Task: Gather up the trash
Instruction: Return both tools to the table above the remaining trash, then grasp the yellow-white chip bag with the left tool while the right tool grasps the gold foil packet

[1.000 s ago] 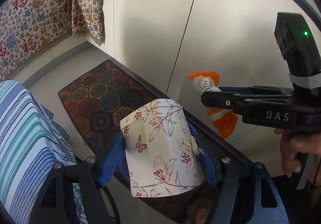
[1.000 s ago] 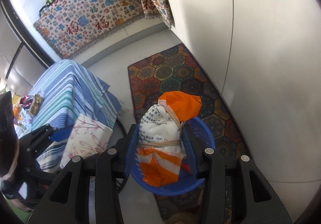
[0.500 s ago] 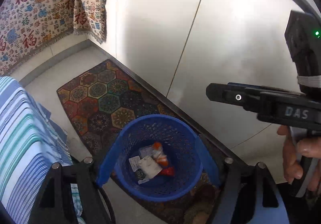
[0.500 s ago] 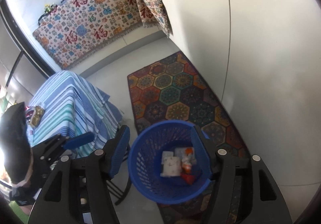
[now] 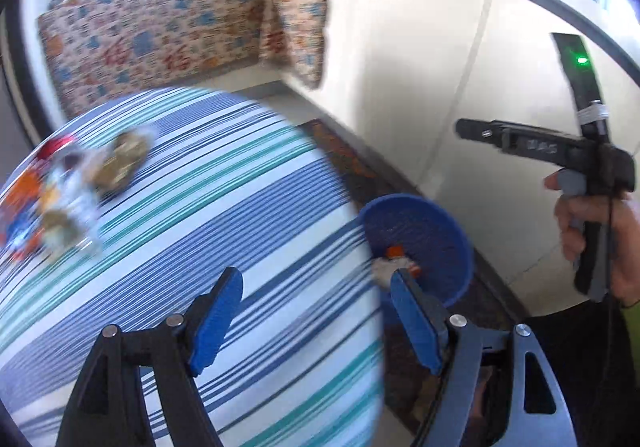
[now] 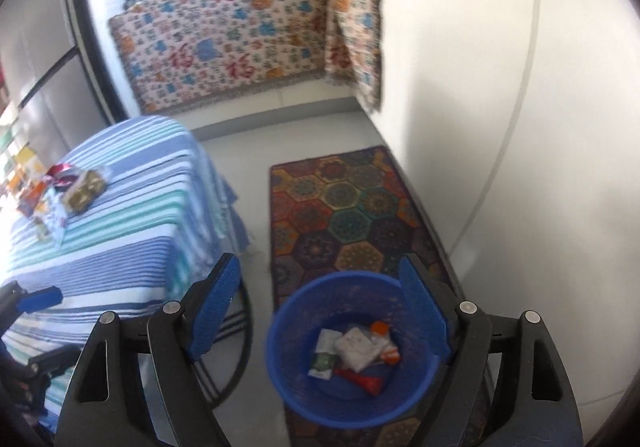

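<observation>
A blue plastic bin (image 6: 280, 351) stands on the patterned rug and holds several wrappers (image 6: 356, 347); it also shows in the left wrist view (image 5: 460, 243). My right gripper (image 6: 324, 311) is open and empty above the bin; it also shows from the side in the left wrist view (image 5: 464, 125). My left gripper (image 5: 316, 323) is open and empty over the striped tablecloth (image 5: 200, 231). More trash packets (image 5: 80, 183) lie blurred at the table's far left; they also show in the right wrist view (image 6: 68, 191).
A hexagon-patterned rug (image 6: 340, 203) lies along the white wall (image 6: 500, 87). A counter draped in a patterned cloth (image 6: 232, 47) stands at the back with pans on top. The table's black metal base (image 6: 236, 351) is near the bin.
A second ago each gripper held a packet over the bin; both opened and the packets fell in. The left gripper then swung left over the table; the right gripper rose.
</observation>
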The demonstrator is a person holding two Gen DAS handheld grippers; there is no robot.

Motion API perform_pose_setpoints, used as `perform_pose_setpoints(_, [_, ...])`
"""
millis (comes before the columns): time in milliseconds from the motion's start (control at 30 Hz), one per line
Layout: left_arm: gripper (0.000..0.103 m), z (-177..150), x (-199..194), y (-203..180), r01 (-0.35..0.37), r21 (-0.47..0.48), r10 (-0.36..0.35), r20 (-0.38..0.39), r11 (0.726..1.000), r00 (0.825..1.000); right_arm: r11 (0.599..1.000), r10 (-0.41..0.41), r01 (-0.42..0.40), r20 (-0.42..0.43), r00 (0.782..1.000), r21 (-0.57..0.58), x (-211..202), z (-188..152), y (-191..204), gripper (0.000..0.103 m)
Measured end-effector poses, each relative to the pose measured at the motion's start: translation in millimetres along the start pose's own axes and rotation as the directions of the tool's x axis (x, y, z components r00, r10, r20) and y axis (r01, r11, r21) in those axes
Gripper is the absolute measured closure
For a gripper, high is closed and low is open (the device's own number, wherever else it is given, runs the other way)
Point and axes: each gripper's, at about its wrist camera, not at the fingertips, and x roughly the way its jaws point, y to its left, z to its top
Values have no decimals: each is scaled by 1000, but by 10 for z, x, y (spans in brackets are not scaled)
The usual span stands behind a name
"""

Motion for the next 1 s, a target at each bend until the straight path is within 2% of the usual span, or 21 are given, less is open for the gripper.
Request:
perform_pose_setpoints(100, [25, -216, -134, 482, -99, -61, 98, -15, 993, 995, 995, 78, -78, -9, 997, -68, 60, -47, 478, 18])
perform_pose_setpoints(200, [25, -369, -236, 947, -173, -132, 170, -32, 976, 985, 980, 151, -157, -58, 987, -122, 189, -104, 974, 18])
perform_pose_setpoints(333, [25, -483, -269, 1390, -240, -190, 231, -66, 952, 971, 961, 155, -177, -119, 981, -212, 403, -201, 1603, 18])
perform_pose_setpoints(467, [22, -530, -291, 1558, -247, -206, 241, -54, 947, 969, 952, 137, -175, -159, 978, -253, 624, -283, 1964, 18])
perform_pose_setpoints(533, [19, -556, -301, 1597, -246, -204, 241, -48, 948, 969, 943, 124, -158, -132, 983, -294, 658, -284, 2072, 15])
perform_pose_setpoints(633, [15, -524, -282, 1597, -245, -203, 240, -49, 948, 969, 943, 142, -178, -144, 979, -281, 707, -251, 2078, 13])
perform_pose_setpoints(700, [15, -502, -270, 1614, -241, -200, 236, -51, 950, 971, 944, 142, -174, -130, 981, -281, 726, -264, 2090, 7])
perform_pose_setpoints(800, [15, -356, -208, 1643, -210, -197, 206, -42, 958, 978, 943, 145, -172, -115, 983, -284, 741, -272, 2117, 6])
perform_pose_setpoints(900, [15, -102, -175, 1600, -172, -180, 175, 1, 968, 985, 942, 148, -173, -105, 983, -287, 734, -282, 2126, 6])
perform_pose_setpoints(1000, [15, 173, -99, 1508, -169, -154, 175, 26, 973, 984, 943, 149, -171, -99, 984, -286, 722, -292, 2122, 6])
